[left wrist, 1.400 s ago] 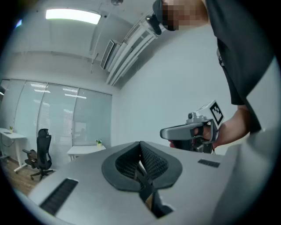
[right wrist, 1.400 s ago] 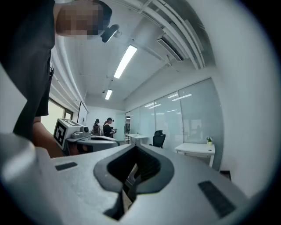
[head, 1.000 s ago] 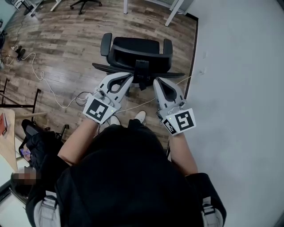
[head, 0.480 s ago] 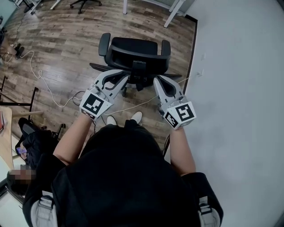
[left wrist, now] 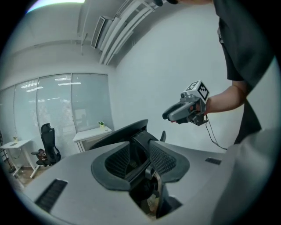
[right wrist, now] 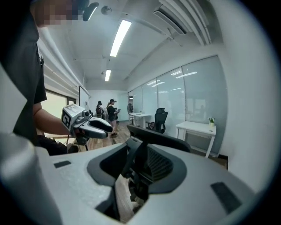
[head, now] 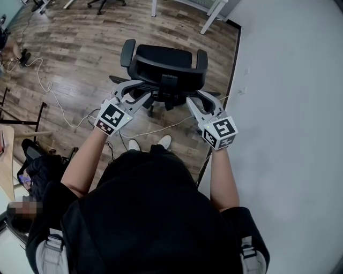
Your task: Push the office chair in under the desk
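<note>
The black office chair (head: 163, 61) stands on the wooden floor just in front of me, its backrest towards me. My left gripper (head: 127, 89) is at the backrest's left end and my right gripper (head: 207, 101) at its right end. Both have just been opening and stand open, their fingers close to the backrest's top edge; touch cannot be made out. In the left gripper view the backrest (left wrist: 127, 136) fills the gap ahead, with the right gripper (left wrist: 186, 110) beyond. The right gripper view shows the backrest (right wrist: 153, 140) and the left gripper (right wrist: 85, 123).
A white wall (head: 289, 107) runs close along the right. White desk legs (head: 211, 16) stand beyond the chair. Cables (head: 48, 91) trail over the floor at left, and a black bag (head: 43, 171) lies at lower left. A second chair (head: 102, 4) stands far back.
Both grippers have sunk and spread apart towards the ends of the chair's backrest, and their jaws have gone from shut to open. The chair has stayed put.
</note>
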The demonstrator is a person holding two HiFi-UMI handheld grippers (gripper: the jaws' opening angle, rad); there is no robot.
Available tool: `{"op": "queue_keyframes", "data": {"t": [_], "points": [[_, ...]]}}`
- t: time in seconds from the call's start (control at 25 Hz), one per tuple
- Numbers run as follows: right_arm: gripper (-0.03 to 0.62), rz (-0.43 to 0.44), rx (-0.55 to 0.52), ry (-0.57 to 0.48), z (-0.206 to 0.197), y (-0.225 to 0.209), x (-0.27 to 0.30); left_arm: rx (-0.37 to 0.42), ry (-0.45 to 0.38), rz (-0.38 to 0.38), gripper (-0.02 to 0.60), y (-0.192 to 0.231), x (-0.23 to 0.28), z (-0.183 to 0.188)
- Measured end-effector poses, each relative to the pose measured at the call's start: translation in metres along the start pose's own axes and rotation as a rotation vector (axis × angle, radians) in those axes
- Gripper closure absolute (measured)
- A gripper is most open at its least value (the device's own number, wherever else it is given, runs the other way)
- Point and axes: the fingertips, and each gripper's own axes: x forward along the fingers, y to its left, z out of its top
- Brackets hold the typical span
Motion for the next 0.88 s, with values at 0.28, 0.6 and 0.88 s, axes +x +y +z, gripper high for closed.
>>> {"op": "queue_keyframes", "data": {"t": [0.28,0.6,0.88], "points": [[0.399,0.048,-0.099,0.228,-0.048,-0.018,0.012,0.076,0.147,-0.044,0.402,0.011,0.01,-0.036],[0.384,0.077,-0.275,0.45,-0.087,-0.041,0.023,0.276,0.348,-0.097,0.386,0.026,0.019,-0.077],[0.382,0.129,-0.395,0.606,-0.108,-0.063,0.028,0.45,0.518,-0.176,0.365,0.037,0.022,-0.112]]}}
